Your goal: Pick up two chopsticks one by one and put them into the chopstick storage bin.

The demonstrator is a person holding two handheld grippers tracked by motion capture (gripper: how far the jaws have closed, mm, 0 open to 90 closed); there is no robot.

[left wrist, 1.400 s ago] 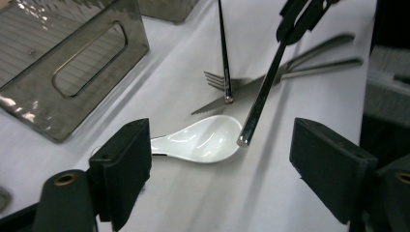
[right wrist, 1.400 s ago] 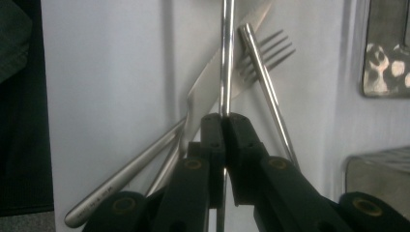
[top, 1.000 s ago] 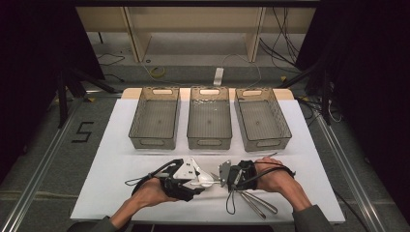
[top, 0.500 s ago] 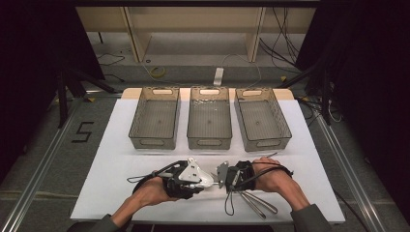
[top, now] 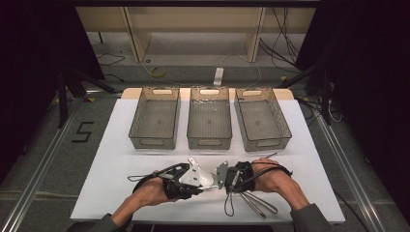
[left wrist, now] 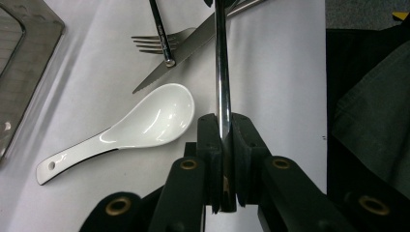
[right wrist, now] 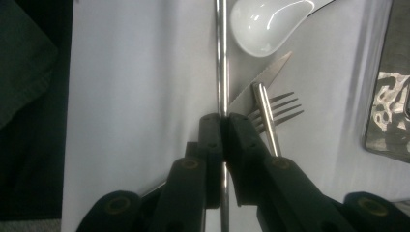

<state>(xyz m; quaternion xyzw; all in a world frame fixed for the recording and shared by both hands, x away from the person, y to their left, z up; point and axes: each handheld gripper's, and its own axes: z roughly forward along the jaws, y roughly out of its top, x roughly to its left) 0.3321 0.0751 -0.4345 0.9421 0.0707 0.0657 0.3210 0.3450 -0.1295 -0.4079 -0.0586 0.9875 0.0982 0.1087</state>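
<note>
Near the desk's front edge, both grippers pinch one thin metal rod (left wrist: 221,72). The left gripper (left wrist: 223,140) has just squeezed shut on it; the right gripper (right wrist: 223,140) has loosened slightly yet grips. The left gripper view shows the whole white spoon (left wrist: 135,126).

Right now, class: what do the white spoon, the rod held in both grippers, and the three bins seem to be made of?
White spoon: probably glazed ceramic, opaque with glossy highlights; melamine possible. Rod: polished metal, likely steel, with a mirror-like streak. Bins: seemingly smoky translucent plastic, since the table shows through the walls.
</note>
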